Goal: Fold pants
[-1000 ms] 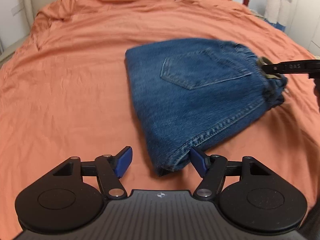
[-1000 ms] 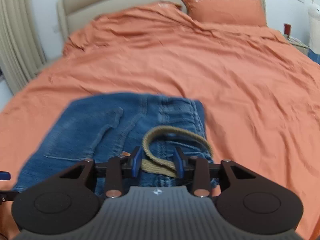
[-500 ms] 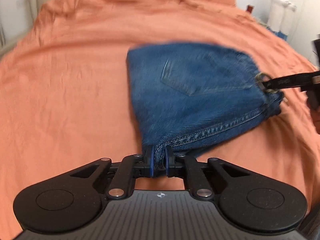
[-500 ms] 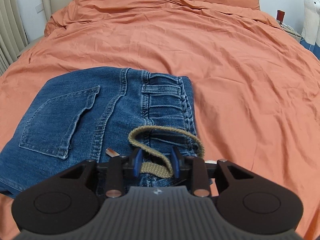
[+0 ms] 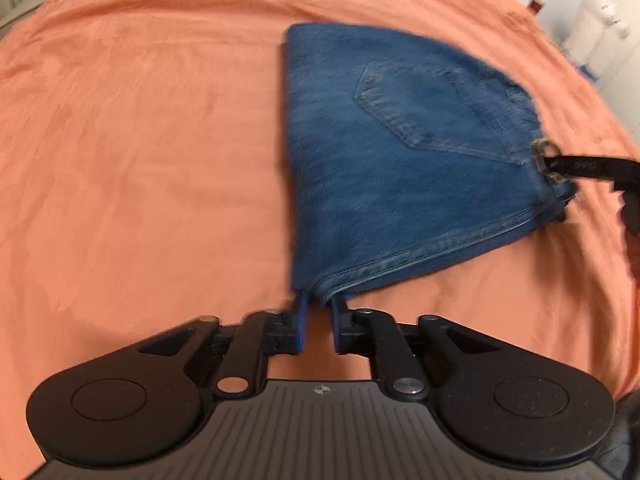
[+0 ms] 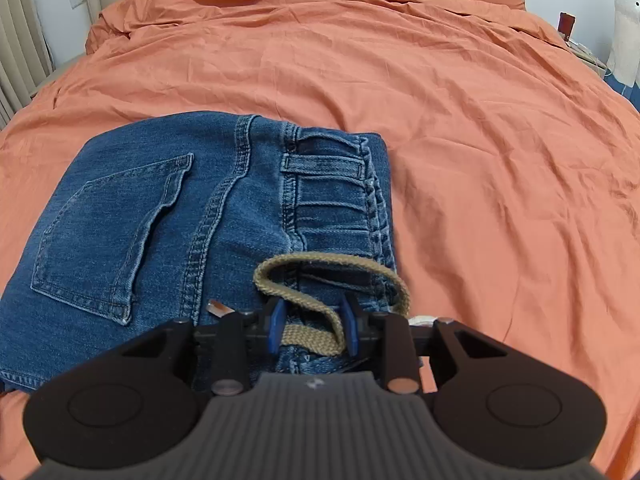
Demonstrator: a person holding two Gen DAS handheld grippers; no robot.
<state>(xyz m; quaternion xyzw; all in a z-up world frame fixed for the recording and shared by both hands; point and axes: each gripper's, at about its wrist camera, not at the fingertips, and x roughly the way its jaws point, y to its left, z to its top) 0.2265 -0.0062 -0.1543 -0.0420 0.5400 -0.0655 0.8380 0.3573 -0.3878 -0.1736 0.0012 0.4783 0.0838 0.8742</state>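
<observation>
Wrapping up: jeans (image 6: 168, 216) lie folded in a compact stack on the orange bed (image 6: 460, 120).
Left claw (image 5: 318, 310) pinches the near corner, right claw (image 6: 312, 322) clamps the waistband; maybe one last fold or tidy.

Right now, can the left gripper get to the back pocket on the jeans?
Probably not yet. The left gripper is shut on the near corner of the folded jeans, so it's busy. The back pocket lies uncovered on top, so nothing else blocks it.

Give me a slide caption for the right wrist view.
Right tool clamps folded jeans at the waistband, over a tan drawstring, on an orange bedspread.
</observation>
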